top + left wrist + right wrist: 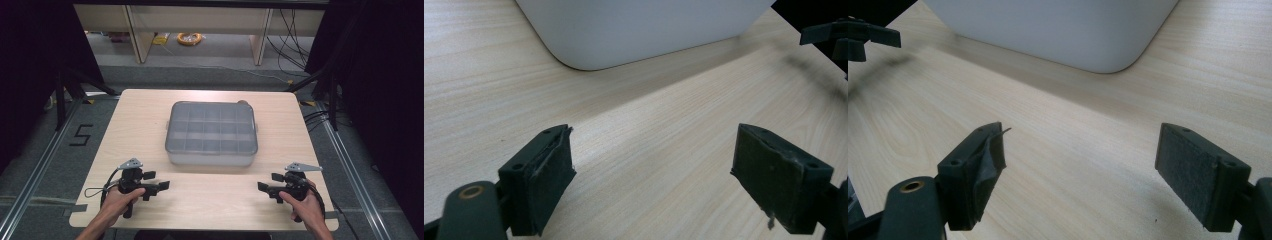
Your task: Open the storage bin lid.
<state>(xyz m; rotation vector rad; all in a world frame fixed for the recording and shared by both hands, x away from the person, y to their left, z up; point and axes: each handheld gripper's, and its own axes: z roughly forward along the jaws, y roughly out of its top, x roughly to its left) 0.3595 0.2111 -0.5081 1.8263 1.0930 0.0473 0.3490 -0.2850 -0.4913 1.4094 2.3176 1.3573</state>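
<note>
A grey translucent compartment box point(211, 132) with its lid shut sits in the middle of the wooden table point(140, 115). My left gripper point(156, 180) rests near the front left, jaws pointing right, open with nothing between them. My right gripper point(270, 181) mirrors it at the front right, open and empty. In the left gripper view the jaws point(654, 150) stand wide over bare wood, the box's corner point(639, 25) ahead and the right gripper's jaws point(824, 35) at the far right. In the right gripper view the gripper point(1080, 150) faces the box point(1058, 25).
A small brown object point(243, 102) peeks out behind the box's far right corner. On the floor lie a tape mark shaped like a 5 point(80, 135), an orange cable coil point(190, 38) and loose cables point(295, 45). Bare wood separates the two grippers.
</note>
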